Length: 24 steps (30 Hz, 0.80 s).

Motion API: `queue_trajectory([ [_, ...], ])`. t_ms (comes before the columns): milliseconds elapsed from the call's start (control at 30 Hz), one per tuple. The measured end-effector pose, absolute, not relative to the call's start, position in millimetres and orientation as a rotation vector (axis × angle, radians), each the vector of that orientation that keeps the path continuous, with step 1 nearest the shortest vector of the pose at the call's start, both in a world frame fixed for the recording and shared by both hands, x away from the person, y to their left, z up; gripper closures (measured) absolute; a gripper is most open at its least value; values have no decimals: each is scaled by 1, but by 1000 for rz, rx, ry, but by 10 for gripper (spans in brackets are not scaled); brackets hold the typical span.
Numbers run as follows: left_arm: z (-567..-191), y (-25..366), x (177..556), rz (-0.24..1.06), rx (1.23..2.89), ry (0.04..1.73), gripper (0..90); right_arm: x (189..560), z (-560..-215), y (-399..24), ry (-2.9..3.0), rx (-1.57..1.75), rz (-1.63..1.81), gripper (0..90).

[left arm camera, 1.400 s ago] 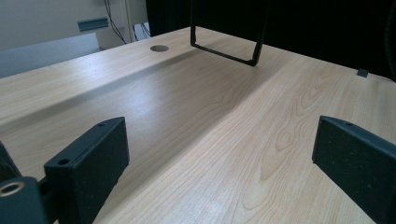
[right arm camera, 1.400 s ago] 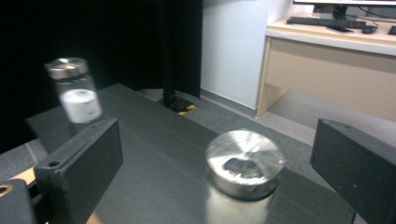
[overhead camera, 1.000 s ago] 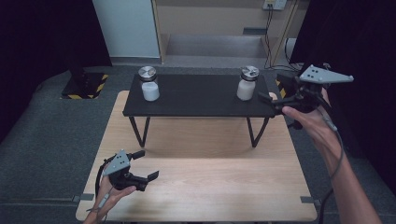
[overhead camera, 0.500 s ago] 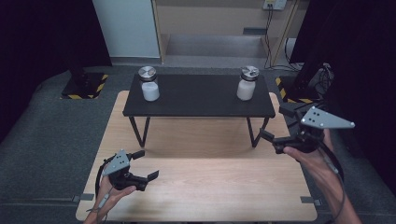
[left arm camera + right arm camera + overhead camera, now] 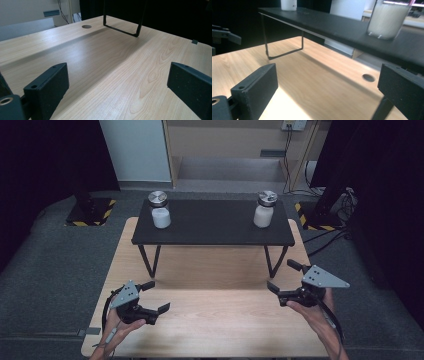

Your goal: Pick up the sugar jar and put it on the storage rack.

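Two white jars with metal lids stand on a low black shelf (image 5: 212,225) at the far part of the wooden table (image 5: 215,320). The left jar (image 5: 160,210) is near the shelf's left end, and the right jar (image 5: 264,209) is near its right end; they are well apart from each other. The shelf rests on thin black wire legs.

The left gripper (image 5: 154,296) is at the near left of the table, held in the person's left hand (image 5: 120,322). Its jaws are wide apart and hold nothing; in the left gripper view only bare wood lies between them.

The right gripper (image 5: 282,279) is at the near right, in the right hand (image 5: 310,312), just near the shelf's right leg. Its jaws are also spread wide and hold nothing. In the right gripper view the shelf and a jar are beyond the jaws, not touching them.
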State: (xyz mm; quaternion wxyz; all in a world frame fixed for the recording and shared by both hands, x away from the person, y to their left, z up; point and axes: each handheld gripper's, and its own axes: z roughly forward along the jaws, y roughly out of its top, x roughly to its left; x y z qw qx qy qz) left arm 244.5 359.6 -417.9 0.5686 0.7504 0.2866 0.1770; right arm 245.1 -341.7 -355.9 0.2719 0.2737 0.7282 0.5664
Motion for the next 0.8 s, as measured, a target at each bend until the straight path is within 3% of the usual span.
queue_trajectory([
  [333, -418, 359, 245, 415, 1770, 672, 30, 244, -405, -340, 1965, 787, 1548, 37],
  [800, -418, 359, 245, 418, 1766, 672, 30, 241, -424, -339, 1980, 744, 1512, 43],
])
